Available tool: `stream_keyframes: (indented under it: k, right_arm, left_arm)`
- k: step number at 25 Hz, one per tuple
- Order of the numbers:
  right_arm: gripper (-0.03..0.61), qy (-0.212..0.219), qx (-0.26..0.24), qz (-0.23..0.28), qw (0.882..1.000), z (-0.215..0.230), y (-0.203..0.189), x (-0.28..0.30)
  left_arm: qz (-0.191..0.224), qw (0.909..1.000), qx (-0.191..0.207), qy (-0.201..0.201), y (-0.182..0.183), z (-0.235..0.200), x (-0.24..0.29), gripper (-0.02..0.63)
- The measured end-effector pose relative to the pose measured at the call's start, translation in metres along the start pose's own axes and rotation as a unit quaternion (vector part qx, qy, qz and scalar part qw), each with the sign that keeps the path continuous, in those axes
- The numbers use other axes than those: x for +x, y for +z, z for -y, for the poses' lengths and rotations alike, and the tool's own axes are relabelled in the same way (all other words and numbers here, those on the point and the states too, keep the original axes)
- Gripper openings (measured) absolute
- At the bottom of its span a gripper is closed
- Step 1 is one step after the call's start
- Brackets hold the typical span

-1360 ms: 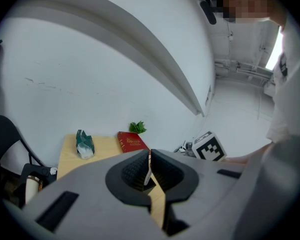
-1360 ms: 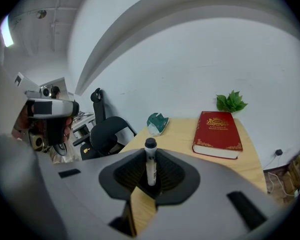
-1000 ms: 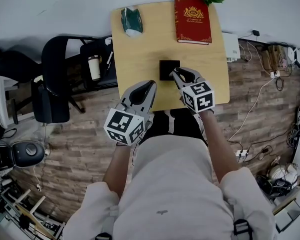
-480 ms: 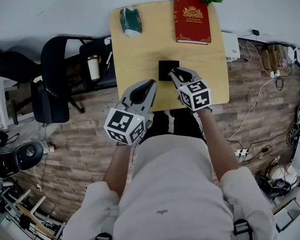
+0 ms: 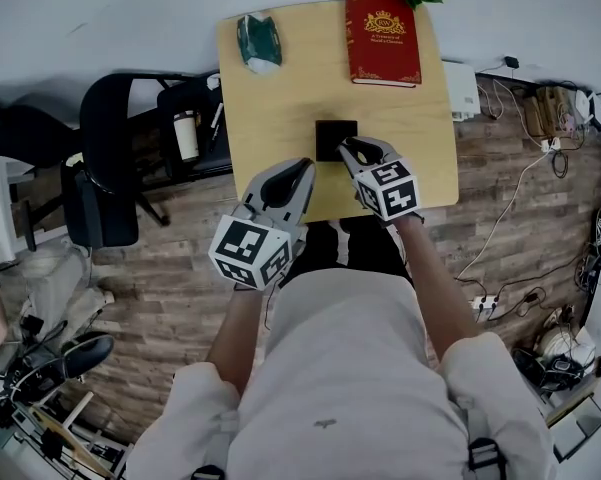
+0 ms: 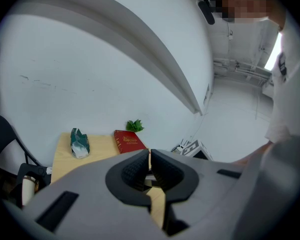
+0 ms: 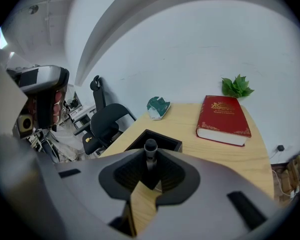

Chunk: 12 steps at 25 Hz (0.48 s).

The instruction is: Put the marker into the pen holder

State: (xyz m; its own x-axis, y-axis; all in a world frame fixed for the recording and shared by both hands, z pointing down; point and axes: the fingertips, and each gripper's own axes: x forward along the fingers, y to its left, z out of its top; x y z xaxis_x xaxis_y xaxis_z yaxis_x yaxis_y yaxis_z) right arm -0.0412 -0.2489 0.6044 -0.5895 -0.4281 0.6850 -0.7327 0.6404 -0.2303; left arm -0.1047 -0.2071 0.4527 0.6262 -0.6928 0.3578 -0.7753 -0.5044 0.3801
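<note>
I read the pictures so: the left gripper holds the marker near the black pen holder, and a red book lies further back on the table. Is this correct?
Not quite: the right gripper holds the marker, clamped between its jaws, as the right gripper view shows. The left gripper is shut on nothing. The black pen holder and red book are as you say.

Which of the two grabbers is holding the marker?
The right gripper: its jaws are shut on the dark marker, close to the black pen holder. The left gripper has its jaws together with nothing between them.
</note>
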Motion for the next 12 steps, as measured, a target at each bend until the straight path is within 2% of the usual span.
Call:
stream_keyframes:
  k: [12]
  right_arm:
    - [0.072, 0.001, -0.012, -0.009, 1.0, -0.0039, -0.0053, 0.0048]
  left_arm:
    - [0.0, 1.0, 0.003, -0.003, 0.0019, 0.0009, -0.0015, 0.017]
